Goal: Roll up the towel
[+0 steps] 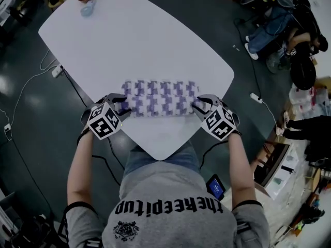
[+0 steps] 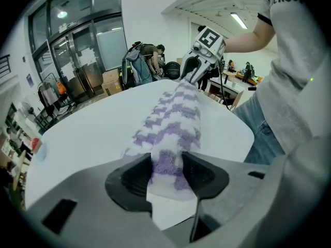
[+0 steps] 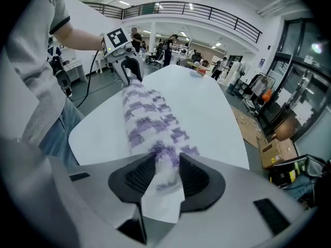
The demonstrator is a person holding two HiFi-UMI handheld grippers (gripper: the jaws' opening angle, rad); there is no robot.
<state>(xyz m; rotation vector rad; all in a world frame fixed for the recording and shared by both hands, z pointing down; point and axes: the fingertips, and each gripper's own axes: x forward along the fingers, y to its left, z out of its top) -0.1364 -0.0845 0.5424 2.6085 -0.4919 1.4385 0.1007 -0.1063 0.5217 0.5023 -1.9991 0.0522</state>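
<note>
While left gripper (image 1: 122, 106) and right gripper (image 1: 198, 105) clamp the ends of the purple-and-white fluffy towel (image 1: 160, 98) at the front edge of the white table (image 1: 129, 35), uneven turning could skew the roll.

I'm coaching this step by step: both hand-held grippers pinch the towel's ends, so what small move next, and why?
Probably rotate both wrists together, rolling the towel onward, away from the person. The left hand-held gripper and right hand-held gripper each pinch one end, and a flat part lies unrolled on the table beyond the roll.

Lab hall with mezzanine railing (image 3: 207, 13), glass doors (image 2: 72, 56)
</note>
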